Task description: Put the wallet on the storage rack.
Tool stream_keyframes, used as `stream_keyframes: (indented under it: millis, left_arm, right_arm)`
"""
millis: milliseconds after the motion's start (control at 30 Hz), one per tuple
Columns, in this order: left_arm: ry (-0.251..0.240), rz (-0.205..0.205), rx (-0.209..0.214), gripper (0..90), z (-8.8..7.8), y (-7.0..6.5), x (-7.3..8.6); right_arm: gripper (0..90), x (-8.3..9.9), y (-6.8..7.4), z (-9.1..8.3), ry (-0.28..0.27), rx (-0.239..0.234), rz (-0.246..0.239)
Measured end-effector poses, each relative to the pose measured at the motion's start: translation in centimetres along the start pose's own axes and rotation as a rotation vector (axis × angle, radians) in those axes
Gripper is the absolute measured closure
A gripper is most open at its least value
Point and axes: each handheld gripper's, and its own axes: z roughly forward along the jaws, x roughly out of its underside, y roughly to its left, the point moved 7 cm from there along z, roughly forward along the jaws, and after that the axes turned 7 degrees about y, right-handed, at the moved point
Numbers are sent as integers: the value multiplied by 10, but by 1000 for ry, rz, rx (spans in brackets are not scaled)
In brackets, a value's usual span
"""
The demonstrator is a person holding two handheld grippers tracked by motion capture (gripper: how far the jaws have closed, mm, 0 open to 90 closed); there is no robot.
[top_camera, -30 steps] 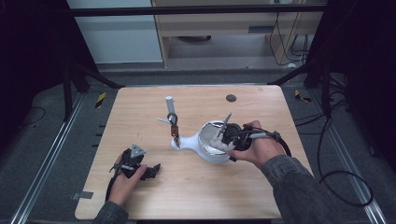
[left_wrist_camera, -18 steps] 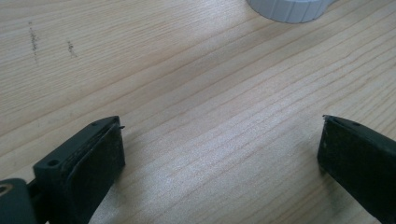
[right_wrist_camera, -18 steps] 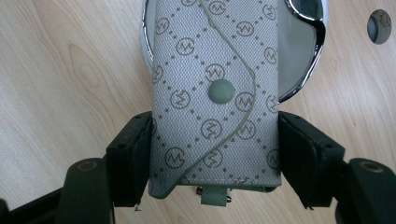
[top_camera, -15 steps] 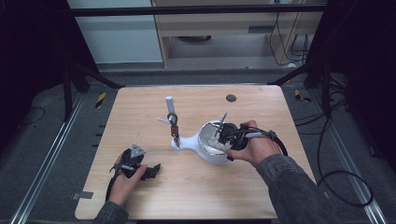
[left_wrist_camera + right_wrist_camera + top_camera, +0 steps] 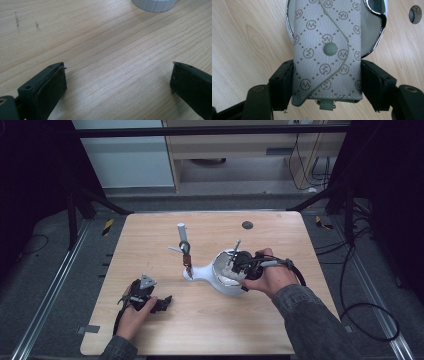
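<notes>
Holding a grey fabric key pouch in the right tool, jaws clamped on its two long edges, pads pressing the cloth. Pouch's long axis runs straight out ahead of the jaws, and its far end sits over the open mouth of a white, chrome-rimmed bowl-shaped holder. So the target lies directly ahead and below the pouch; whether the far end already touches the bowl's inside I can't tell.

In the high view the right tool sits at the bowl right of centre on the tabletop, which has a spout-like arm toward a small upright stand with a carabiner-like clip hanging on it. Right hand is the one at the work.

Left tool rests near the tabletop's front left, well apart from the bowl, jaws spread wide with nothing between them, bare wood between the pads.

Markings: the pouch carries a repeated circled "M"-like monogram in a dotted diamond grid, plus a round snap button. No readable brand text. A dark round disc lies near the tabletop's far edge.
</notes>
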Motion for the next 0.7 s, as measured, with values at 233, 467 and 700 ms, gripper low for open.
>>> stream_keyframes:
  millis: [233, 467, 700]
  left_arm:
    - [0, 2, 1, 0, 0, 0, 0]
    - [1, 3, 1, 0, 0, 0, 0]
    - [1, 3, 2, 0, 0, 0, 0]
  right_arm:
    - [318, 0, 1, 5, 15, 0, -9]
    - [318, -4, -2, 10, 27, 10, -4]
    - [317, -10, -4, 16, 36, 11, 1]
